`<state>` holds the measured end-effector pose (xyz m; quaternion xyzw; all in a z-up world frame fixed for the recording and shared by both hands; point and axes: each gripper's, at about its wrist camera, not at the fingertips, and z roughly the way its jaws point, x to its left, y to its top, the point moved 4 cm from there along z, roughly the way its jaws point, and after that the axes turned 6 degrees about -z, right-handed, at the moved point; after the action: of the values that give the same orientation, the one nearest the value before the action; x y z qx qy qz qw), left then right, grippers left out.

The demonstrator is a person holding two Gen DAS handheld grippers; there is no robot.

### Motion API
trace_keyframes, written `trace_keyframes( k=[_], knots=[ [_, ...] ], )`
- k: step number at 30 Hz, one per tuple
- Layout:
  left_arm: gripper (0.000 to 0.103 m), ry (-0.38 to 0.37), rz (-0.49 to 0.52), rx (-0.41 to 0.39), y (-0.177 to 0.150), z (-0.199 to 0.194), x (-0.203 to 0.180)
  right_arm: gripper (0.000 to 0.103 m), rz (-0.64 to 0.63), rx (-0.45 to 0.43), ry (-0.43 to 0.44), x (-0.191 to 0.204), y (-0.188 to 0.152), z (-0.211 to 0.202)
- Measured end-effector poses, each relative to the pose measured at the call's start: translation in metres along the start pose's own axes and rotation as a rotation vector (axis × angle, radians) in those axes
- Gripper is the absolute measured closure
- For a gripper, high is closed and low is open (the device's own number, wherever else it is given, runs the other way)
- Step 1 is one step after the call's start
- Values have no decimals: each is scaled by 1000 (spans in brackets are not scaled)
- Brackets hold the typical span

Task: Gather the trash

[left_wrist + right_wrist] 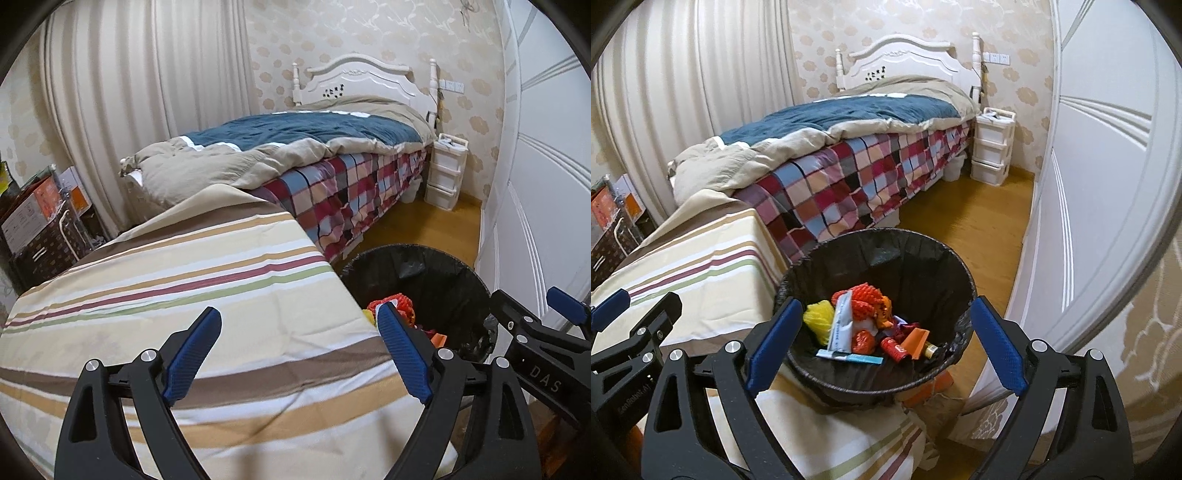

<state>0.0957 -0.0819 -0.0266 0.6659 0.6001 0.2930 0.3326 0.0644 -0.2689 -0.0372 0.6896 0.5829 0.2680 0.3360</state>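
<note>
Left gripper (299,334) empty, right gripper (884,328) empty above trash bin (923,254)

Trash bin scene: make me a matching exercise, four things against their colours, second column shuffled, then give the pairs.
Things:
1. bin liner
2. mesh net
3. drawer unit
4. quilt top

Colours:
A. white
B. dark blue
C. black
D. yellow

Pairs: 1-C, 2-D, 3-A, 4-B
</note>
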Motion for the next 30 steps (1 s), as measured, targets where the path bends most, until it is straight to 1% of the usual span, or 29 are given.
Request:
trace_keyframes(
  k=[9, 13, 20, 30],
  knots=[
    [16, 26, -25, -53, -5, -34, 18, 12, -13, -53, 32, 12, -4, -34],
    [16, 35, -41, -63, -9, -41, 24, 12, -31, -67, 45, 20, -7, -45],
    [16, 52, -67, -78, -13, -52, 36, 12, -55, -86, 63, 32, -9, -55],
    [16, 66, -91, -79, -16, -55, 46, 12, -67, -92, 67, 39, -8, -56]
  ],
)
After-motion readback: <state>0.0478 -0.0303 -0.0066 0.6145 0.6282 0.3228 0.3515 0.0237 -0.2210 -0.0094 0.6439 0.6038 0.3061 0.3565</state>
